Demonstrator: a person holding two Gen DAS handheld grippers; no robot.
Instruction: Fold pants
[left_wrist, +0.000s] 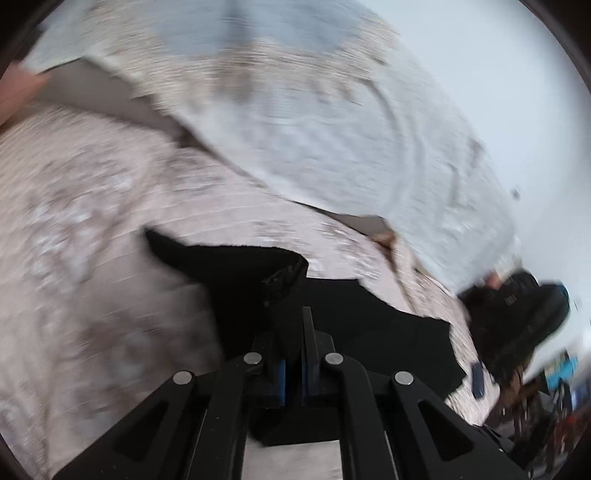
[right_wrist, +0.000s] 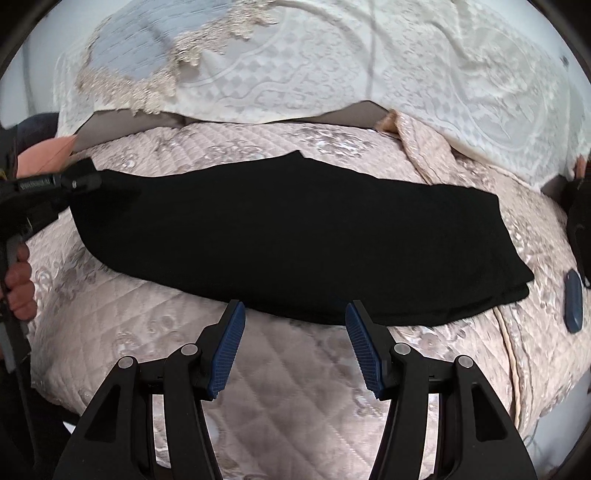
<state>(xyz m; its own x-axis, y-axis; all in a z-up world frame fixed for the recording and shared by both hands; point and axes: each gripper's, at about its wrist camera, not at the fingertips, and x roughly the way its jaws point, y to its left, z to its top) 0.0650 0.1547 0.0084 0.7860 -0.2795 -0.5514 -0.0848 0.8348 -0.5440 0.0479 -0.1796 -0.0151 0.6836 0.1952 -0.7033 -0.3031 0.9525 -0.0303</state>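
My left gripper (left_wrist: 293, 332) is clamped on one end of the black pants (right_wrist: 295, 243), which lie in a long strip across the middle of the right wrist view on the quilted bedspread (right_wrist: 258, 373). I judge this the start of a lengthwise fold. My right gripper (right_wrist: 295, 343), low in that view, stands wide and empty just short of the pants' near edge; next I'd carry the held end over toward the far end at right.

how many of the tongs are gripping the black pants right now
1. The left tongs are shut on one end of the black fabric pants, lifting it off the quilted pink bedspread. The right tongs stand open just short of the pants' near edge, holding nothing.
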